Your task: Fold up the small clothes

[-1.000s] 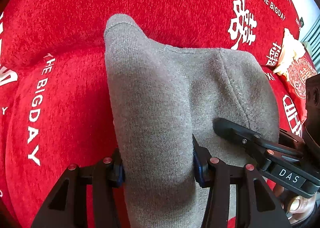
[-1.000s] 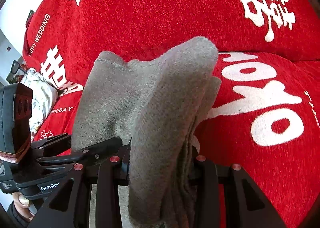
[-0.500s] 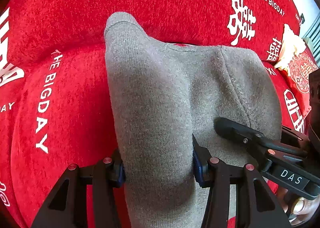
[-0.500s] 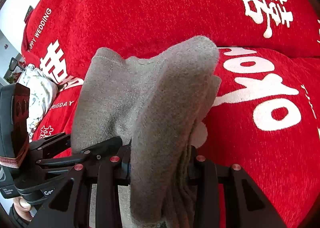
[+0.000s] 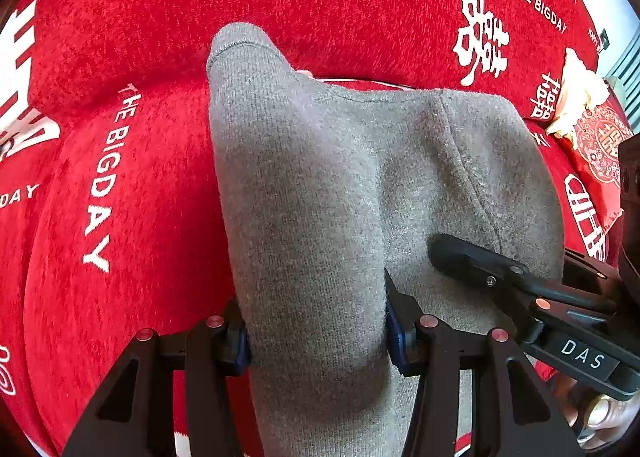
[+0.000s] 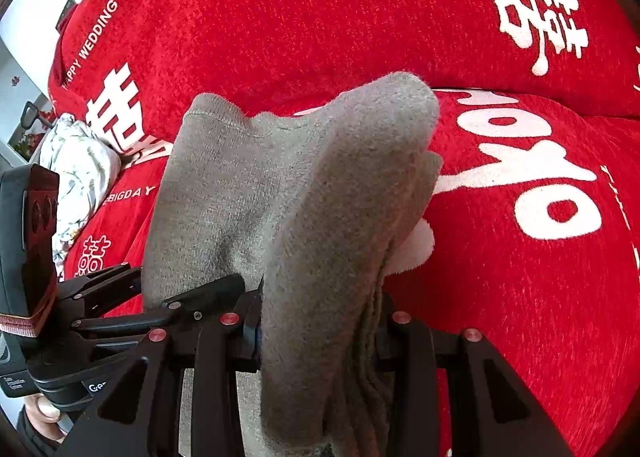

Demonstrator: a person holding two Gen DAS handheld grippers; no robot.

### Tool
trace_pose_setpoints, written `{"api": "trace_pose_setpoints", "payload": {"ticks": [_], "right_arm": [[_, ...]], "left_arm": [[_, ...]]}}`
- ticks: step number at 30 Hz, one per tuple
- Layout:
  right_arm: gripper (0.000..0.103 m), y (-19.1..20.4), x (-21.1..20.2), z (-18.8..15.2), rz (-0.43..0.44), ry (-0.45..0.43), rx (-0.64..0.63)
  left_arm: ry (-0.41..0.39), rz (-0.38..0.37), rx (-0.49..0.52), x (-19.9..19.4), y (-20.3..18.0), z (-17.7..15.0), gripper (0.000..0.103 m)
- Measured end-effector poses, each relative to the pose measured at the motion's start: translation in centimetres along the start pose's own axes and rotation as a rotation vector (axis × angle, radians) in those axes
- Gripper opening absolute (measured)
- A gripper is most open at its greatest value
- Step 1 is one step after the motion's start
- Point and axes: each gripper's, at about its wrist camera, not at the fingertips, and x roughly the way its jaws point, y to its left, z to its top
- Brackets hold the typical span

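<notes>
A small grey knitted garment hangs between my two grippers above a red sofa cover. My left gripper is shut on one bunched edge of it. My right gripper is shut on the other edge, where several grey layers are stacked. The right gripper shows in the left wrist view close beside the left one, and the left gripper shows in the right wrist view. The fingertips of both are hidden by the cloth.
The red plush cover with white lettering spreads under and behind everything. A cream cloth and a red patterned cushion lie at the far right of the left wrist view. A white floral bundle lies at the left of the right wrist view.
Both grippers keep their hold on the grey garment. The views have shifted slightly over the sofa; the garment hangs in nearly the same shape.
</notes>
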Motion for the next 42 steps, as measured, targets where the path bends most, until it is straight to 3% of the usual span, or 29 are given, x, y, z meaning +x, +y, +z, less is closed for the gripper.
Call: {"api": "trace_pose_setpoints", "payload": {"ticks": [42], "right_arm": [[0.039, 3.2, -2.2, -6.8, 0.014, 0.001, -0.033]], "left_arm": [[-0.021, 0.029, 0.003, -3.4, 0.3, -7.7, 0.052]]}}
